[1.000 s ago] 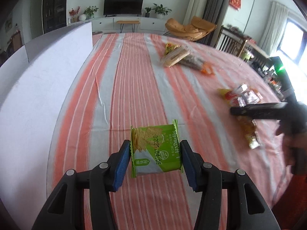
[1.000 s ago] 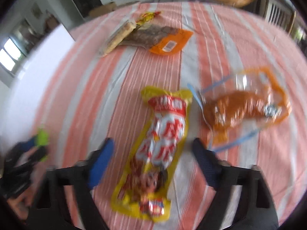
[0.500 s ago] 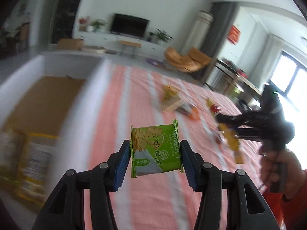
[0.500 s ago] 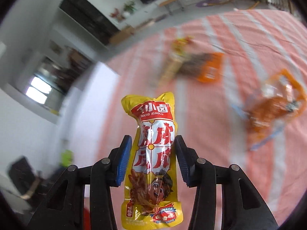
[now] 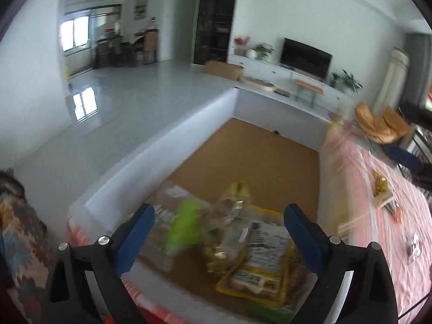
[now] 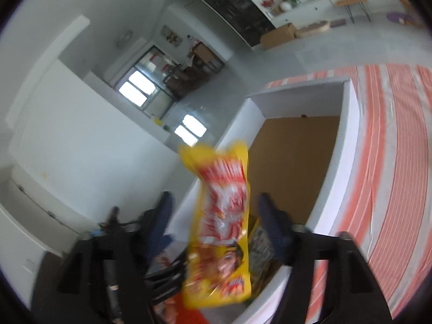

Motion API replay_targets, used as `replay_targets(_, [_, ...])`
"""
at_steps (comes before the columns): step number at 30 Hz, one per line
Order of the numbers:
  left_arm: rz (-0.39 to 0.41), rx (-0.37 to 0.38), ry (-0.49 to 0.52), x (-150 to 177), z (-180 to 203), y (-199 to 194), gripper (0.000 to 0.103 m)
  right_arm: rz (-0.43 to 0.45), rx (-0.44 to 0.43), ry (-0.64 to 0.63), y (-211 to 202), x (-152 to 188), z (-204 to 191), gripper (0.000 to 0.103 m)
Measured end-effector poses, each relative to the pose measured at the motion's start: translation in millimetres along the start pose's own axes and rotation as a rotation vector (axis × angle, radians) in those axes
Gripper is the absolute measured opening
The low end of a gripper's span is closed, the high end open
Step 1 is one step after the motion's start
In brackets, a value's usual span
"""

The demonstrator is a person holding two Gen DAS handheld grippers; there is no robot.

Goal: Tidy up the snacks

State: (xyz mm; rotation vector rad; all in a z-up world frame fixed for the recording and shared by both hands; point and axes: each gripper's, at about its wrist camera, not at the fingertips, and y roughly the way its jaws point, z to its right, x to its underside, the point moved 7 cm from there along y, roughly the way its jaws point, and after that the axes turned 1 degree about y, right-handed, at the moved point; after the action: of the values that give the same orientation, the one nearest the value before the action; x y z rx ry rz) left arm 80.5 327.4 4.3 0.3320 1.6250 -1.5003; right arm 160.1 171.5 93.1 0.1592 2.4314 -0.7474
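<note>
My left gripper (image 5: 220, 217) hangs over the near end of the white box (image 5: 167, 140), its jaws opening wide. The green cracker packet (image 5: 183, 226) is a blur below them, free of both pads, above several snack bags (image 5: 259, 256) on the box's brown floor. In the right wrist view, my right gripper (image 6: 216, 213) is over the near corner of the white box (image 6: 348, 145) with its jaws opening. The yellow-and-red snack packet (image 6: 224, 216) stands blurred between the fingers with a gap on each side.
The orange-striped tablecloth (image 5: 378, 216) runs along the box's right side, with loose snacks (image 5: 383, 191) lying on it. The same tablecloth (image 6: 391, 135) fills the right of the right wrist view. A patterned fabric (image 5: 16, 229) sits at the left edge.
Both grippers swung from the table to above the box. The left jaws spread and let the green packet go. The right jaws widened off the yellow packet.
</note>
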Motion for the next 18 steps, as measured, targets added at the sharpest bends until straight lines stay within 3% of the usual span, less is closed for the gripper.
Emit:
replay_targets(2, [0.005,0.005,-0.009,4,-3,-2,0.096,0.037,0.041,-0.037,-9,3,11,0.076])
replay_targets(4, [0.009,0.028,-0.015,7,2,-3,0.096,0.072,0.143,-0.094,-25,13,36,0.078])
replay_targets(8, [0.025,0.150,0.017,8,49,-12,0.096,0.033,0.465,-0.217,-70,65,130,0.078])
replay_targets(13, [0.038,0.385,0.188,33,152,-51,0.098,-0.041,0.747,-0.257,-146,132,227,0.078])
replay_targets(18, [-0.116,0.609,0.409,105,270,-48,0.102,-0.026,0.929,-0.202,-215,171,286,0.078])
